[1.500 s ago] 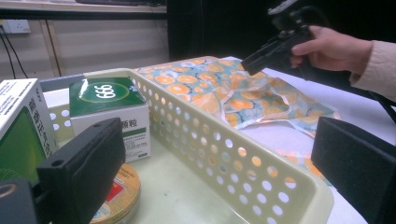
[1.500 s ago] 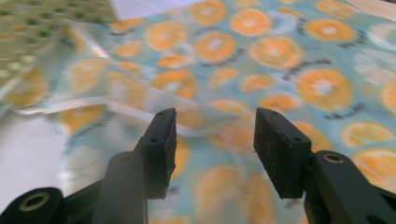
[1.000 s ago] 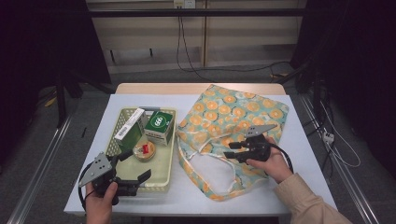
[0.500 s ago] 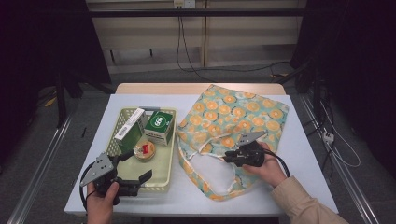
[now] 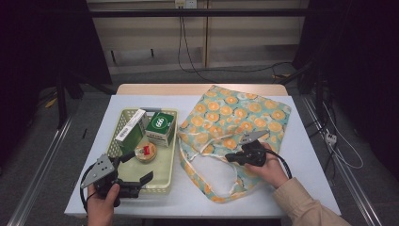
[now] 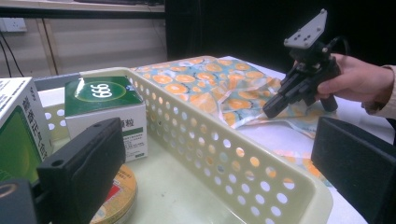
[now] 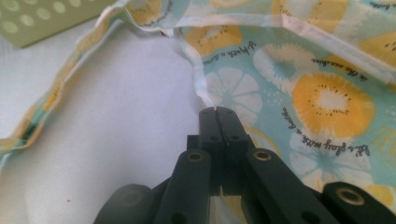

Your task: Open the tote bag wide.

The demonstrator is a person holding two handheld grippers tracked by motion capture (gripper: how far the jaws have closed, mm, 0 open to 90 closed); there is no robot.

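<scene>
A fabric tote bag [image 5: 235, 117] printed with orange slices lies flat on the white table. My right gripper [image 5: 229, 157] rests on its near part, its jaws having just closed. In the right gripper view the gripper [image 7: 219, 112] is shut on the bag's pale handle strap [image 7: 196, 79], which comes out at the tips. My left gripper [image 5: 141, 165] stands open at the near right corner of the pale green basket [image 5: 170, 155]. In the left gripper view its jaws [image 6: 219, 135] straddle the basket's perforated wall [image 6: 224, 158], holding nothing.
Inside the basket are a green box [image 5: 160, 125], a white and green carton [image 5: 131, 126] and a round tin [image 5: 145, 152]. The strap loops over bare white table [image 5: 211, 172] between basket and bag. Dark floor and cables surround the table.
The right gripper's jaws have closed onto the bag's strap, and the hand has shifted slightly. The left gripper and the basket's contents stay where they were.
</scene>
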